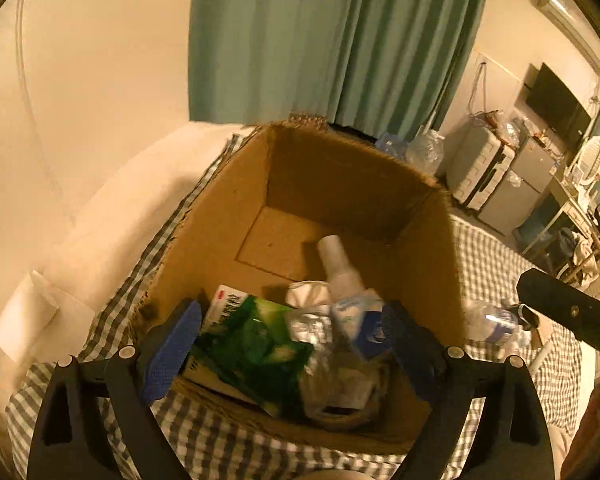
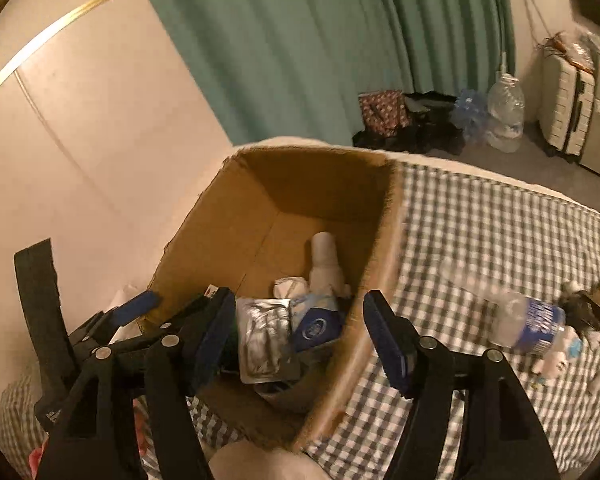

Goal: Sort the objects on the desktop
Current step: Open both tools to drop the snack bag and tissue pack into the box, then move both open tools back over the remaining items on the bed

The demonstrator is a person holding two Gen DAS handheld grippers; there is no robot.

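Checked bedspread (image 2: pixel 480 216), water bottle (image 2: pixel 528 320) clear only rightward, both grippers' fingers released over box (image 1: pixel 340 168).

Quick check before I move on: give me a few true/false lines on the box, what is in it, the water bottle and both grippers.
1. The cardboard box stands open on the checked cloth. True.
2. The box is empty. False: it holds a white spray bottle, a green packet and other items.
3. The water bottle lies on the cloth outside the box. True.
4. The left gripper is shut on the green packet. False: it is open above the box and holds nothing.
5. The right gripper is open. True.
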